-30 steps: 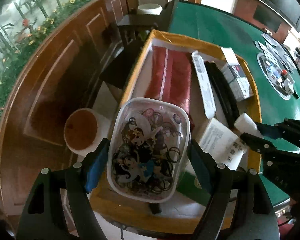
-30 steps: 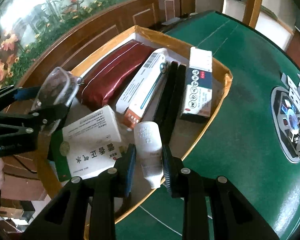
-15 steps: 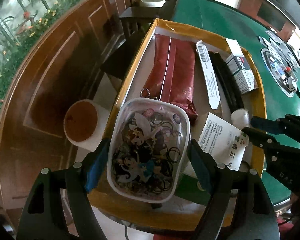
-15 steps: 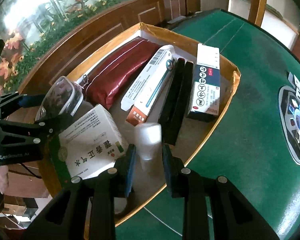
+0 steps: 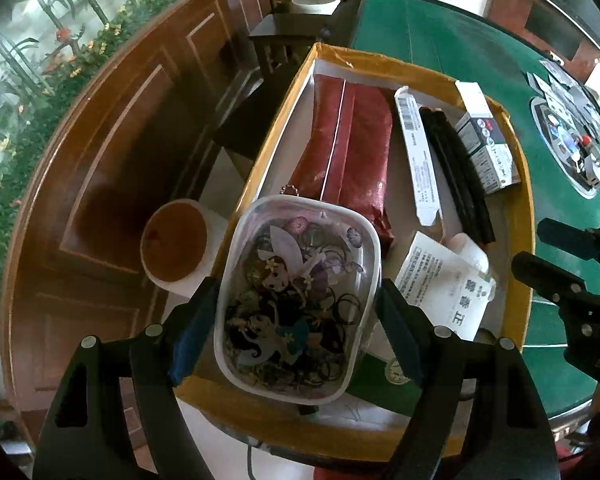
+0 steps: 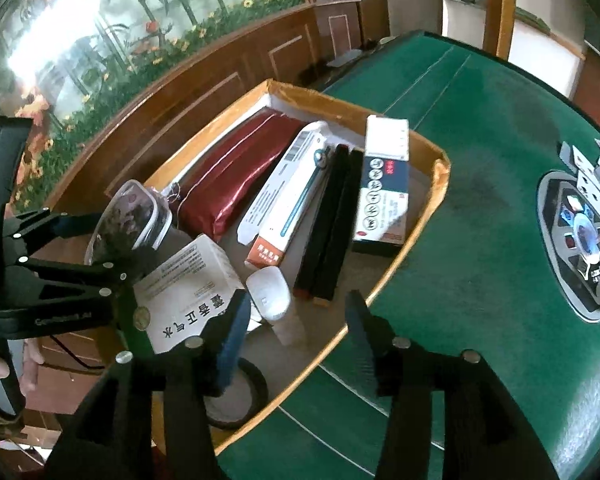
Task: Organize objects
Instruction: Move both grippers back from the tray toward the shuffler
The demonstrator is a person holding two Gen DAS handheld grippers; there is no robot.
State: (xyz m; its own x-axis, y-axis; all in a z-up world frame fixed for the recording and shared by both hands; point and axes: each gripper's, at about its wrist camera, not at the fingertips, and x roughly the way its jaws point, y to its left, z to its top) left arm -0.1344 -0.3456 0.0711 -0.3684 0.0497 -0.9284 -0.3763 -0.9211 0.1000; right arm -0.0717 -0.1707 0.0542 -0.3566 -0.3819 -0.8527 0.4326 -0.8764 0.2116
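Note:
My left gripper (image 5: 296, 332) is shut on a clear plastic pouch (image 5: 296, 308) with a cartoon print, full of hair ties, and holds it above the near left end of a yellow-rimmed box (image 5: 380, 60). The pouch shows in the right wrist view (image 6: 130, 224) too. My right gripper (image 6: 296, 324) is open and empty over the box's near corner. A small white bottle (image 6: 272, 300) lies in the box just beyond its fingers, beside a white and green medicine carton (image 6: 188, 300).
The box (image 6: 440, 176) sits on a green felt table (image 6: 480, 120) and holds a dark red pouch (image 6: 228, 176), a long white carton (image 6: 288, 196), black sticks (image 6: 332, 220), a blue and white carton (image 6: 384, 188) and a tape roll (image 6: 236, 396). Wooden panelling and a round stool (image 5: 174, 246) stand left.
My right gripper has opened and let go of the white bottle, which now lies in the box. My left gripper has kept hold of the pouch and drawn back a little.

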